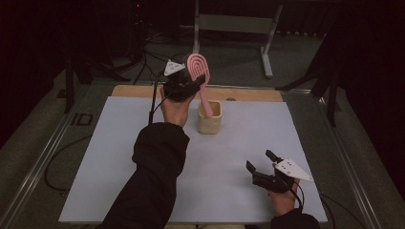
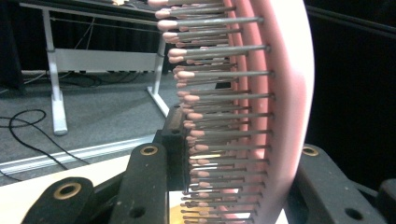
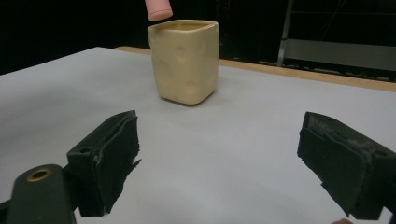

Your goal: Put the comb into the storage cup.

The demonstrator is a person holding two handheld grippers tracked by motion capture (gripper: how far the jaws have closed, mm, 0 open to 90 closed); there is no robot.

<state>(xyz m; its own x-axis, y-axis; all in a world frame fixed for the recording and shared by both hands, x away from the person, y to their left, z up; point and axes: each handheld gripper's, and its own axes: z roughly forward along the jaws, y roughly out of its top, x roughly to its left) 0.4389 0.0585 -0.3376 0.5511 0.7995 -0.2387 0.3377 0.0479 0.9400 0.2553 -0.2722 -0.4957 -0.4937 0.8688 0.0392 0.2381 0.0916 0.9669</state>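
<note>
High view, left gripper: my left gripper (image 1: pixel 193 81) is raised over the far part of the table, clenched on the head of a pink hairbrush (image 1: pixel 198 76).
High view, hairbrush: I see the brush held nearly upright, head up, its handle slanting down to the mouth of a cream cup (image 1: pixel 209 118); whether the tip is inside the rim I cannot tell from here.
High view, cup: it stands upright on the pale grey table top (image 1: pixel 119 157), just right of my left hand (image 1: pixel 174 109).
High view, right gripper: my right gripper (image 1: pixel 261 162) rests low near the table's near right corner, jaws spread and holding nothing, well apart from the cup.
High view, surroundings: a wooden strip (image 1: pixel 253 94) edges the far side of the table.

Left gripper view, hairbrush: the hairbrush (image 2: pixel 285 107) stands close up between my two black jaws, its pink back to the right and grey, pink-tipped bristles pointing left.
Left gripper view, grip: I have one jaw against the bristle side and one behind the pink back, so the brush is clamped.
Left gripper view, background: a white frame leg (image 2: pixel 56 88) and dark cables (image 2: pixel 28 130) are on the grey floor.

Right gripper view, jaws: my own jaws stand wide apart with bare table between them.
Right gripper view, cup: the cream cup (image 3: pixel 185 60) sits upright ahead, well clear of the jaws.
Right gripper view, hairbrush: the rounded pink handle tip (image 3: pixel 158 10) hangs at the cup's left rim, just above it.
</note>
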